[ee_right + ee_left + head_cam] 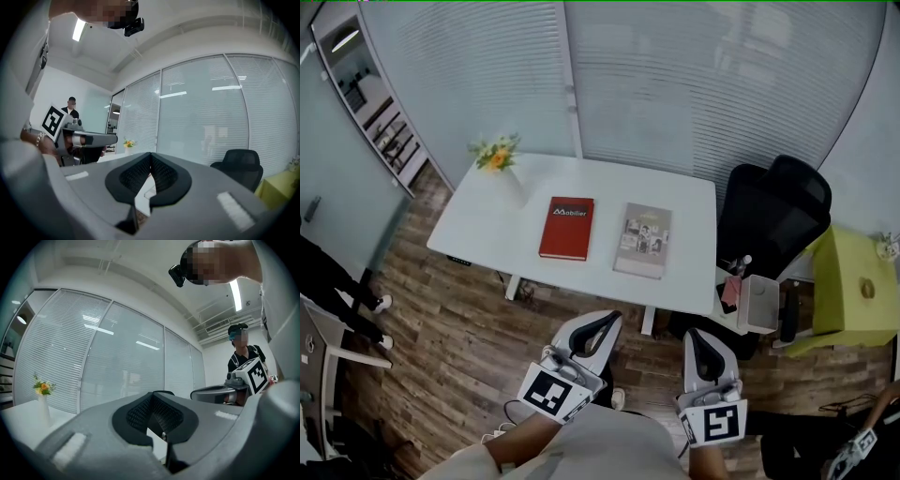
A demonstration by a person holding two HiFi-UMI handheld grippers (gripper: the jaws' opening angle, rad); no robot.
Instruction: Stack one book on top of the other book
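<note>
Two books lie side by side on the white table (487,220): a red book (566,228) on the left and a grey book (643,240) with a picture cover to its right. My left gripper (598,324) and right gripper (701,347) hang shut and empty over the floor, short of the table's near edge. In the left gripper view the dark pads (152,416) meet with nothing between them, and the right gripper (215,392) shows beside them. The right gripper view shows its pads (150,176) closed too, with the left gripper (89,139) off to the side.
A white vase of flowers (499,159) stands at the table's far left corner. A black office chair (773,211) sits right of the table, with a yellow seat (853,291) and a small white bin (759,303) nearby. Glass walls with blinds lie behind. Another person (241,352) stands aside.
</note>
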